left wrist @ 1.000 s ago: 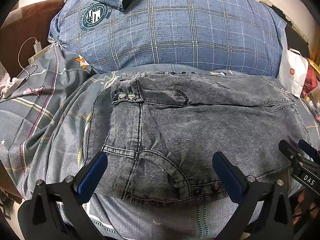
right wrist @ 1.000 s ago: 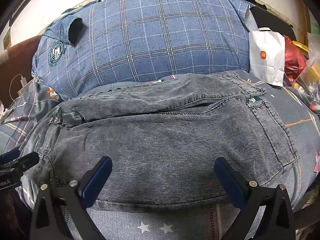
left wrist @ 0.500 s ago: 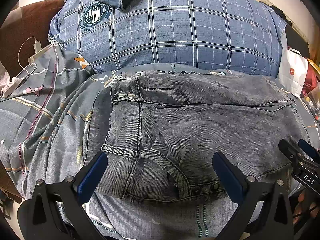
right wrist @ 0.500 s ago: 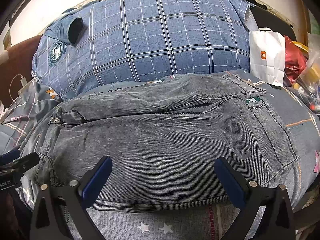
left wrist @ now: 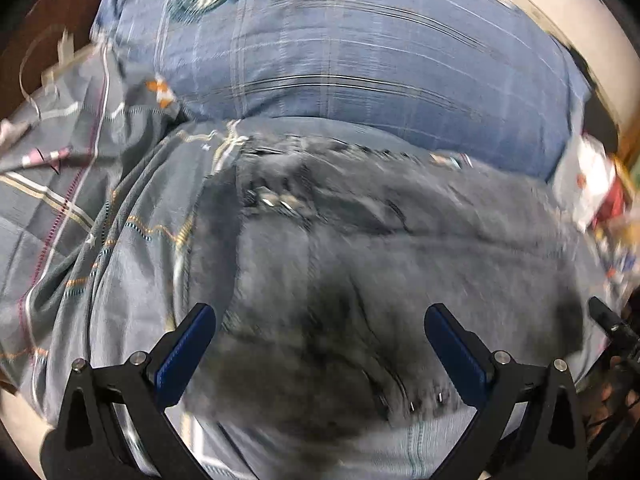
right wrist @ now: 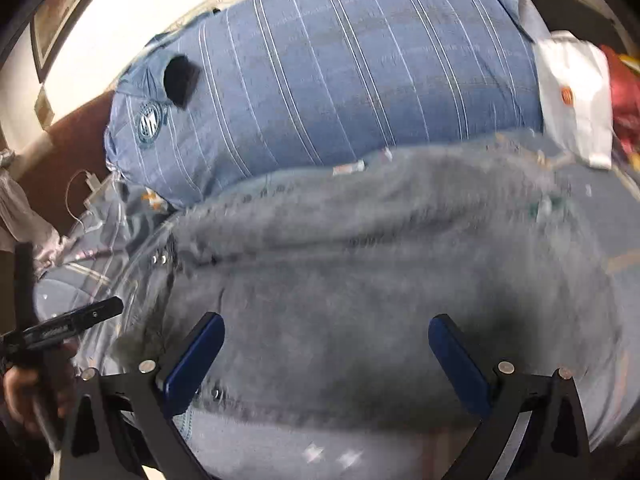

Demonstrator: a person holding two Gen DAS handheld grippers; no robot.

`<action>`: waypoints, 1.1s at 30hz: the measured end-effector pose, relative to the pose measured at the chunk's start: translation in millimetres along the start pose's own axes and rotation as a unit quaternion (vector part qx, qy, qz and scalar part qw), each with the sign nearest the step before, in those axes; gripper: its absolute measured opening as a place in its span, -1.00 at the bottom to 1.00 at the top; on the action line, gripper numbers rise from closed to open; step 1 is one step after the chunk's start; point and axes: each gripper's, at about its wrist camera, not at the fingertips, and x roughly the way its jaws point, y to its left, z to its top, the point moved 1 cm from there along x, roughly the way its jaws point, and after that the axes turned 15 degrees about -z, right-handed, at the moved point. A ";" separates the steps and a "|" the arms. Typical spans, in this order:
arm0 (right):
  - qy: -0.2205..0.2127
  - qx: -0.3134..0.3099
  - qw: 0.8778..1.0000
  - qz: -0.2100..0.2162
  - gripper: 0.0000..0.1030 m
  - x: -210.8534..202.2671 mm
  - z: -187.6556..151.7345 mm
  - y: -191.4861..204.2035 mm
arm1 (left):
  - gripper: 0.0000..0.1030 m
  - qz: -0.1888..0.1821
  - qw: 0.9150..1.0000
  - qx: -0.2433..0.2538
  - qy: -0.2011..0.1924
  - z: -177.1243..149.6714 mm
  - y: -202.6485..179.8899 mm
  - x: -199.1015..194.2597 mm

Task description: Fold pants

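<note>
Folded grey jeans on the bed, both tools wide open above the near edge.

The pants (left wrist: 360,272) lay across the patterned bedsheet (left wrist: 100,240), far edge against the blue plaid pillow (right wrist: 340,72). Left gripper (left wrist: 320,352) and right gripper (right wrist: 326,356) held nothing; bare sheet showed along the near hem. A white bag (right wrist: 576,96) crowded the right side.

- A pair of grey washed-denim pants (left wrist: 360,280) lies folded into a wide, roughly rectangular bundle, spread flat across a bed.
- Their long side runs left to right, just in front of a large blue checked pillow.
- Two small metal buttons on the waistband show near the upper left in the left wrist view.
- Both views are motion-blurred, so seams and pockets are hard to make out.
</note>
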 end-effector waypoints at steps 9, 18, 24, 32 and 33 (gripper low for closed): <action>0.086 0.028 0.987 -0.134 0.96 92.0 148.9 -134.9 | 1.00 0.008 1.000 0.008 0.015 92.6 40.5 33.0; 0.191 0.055 0.964 -0.177 0.72 71.9 44.2 -194.1 | 1.00 -0.003 0.999 -0.039 0.011 25.3 75.2 10.2; 0.213 0.060 0.958 -0.184 0.26 58.7 -9.2 -194.9 | 1.00 0.033 0.997 -0.069 0.028 -25.8 100.5 0.2; 0.191 0.041 0.961 -0.198 0.05 55.6 -17.8 -181.6 | 0.66 0.010 0.990 -0.135 0.036 -45.9 129.1 -5.7; 0.190 0.042 0.961 -0.198 0.05 52.7 -19.2 -182.3 | 0.46 0.002 0.990 -0.136 0.044 -46.4 128.0 -4.1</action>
